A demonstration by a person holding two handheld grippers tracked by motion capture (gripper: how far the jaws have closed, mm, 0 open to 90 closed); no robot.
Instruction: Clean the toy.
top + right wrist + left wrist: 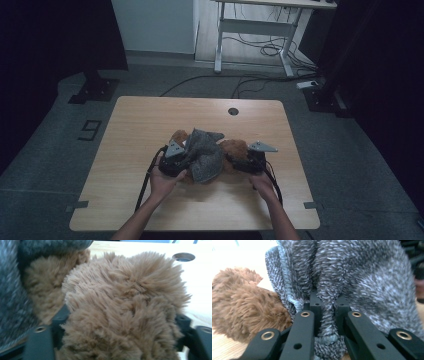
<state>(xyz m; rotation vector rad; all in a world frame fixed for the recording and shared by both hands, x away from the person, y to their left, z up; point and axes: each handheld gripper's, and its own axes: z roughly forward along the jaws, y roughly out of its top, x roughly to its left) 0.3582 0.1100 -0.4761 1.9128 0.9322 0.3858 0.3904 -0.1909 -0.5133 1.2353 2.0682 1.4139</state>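
A fluffy brown teddy bear (235,150) lies in the middle of the wooden table (150,120), and a grey knitted sweater (205,152) is draped over it. The job looks like dressing the bear in the sweater. The left gripper (325,315) is shut tight on a bunched fold of the sweater, just beside the bear's left side. The right gripper (120,322) has a lump of the bear's fur between its jaws, but I cannot tell if it is squeezing it. To do this step well, hold the bear still with the right gripper and pull the sweater slowly with the left one, so the knit stretches and does not slip off. The sweater is soft, nubbly and floppy, with a rolled edge. The bear is round, squashy and covered in long shaggy fur.
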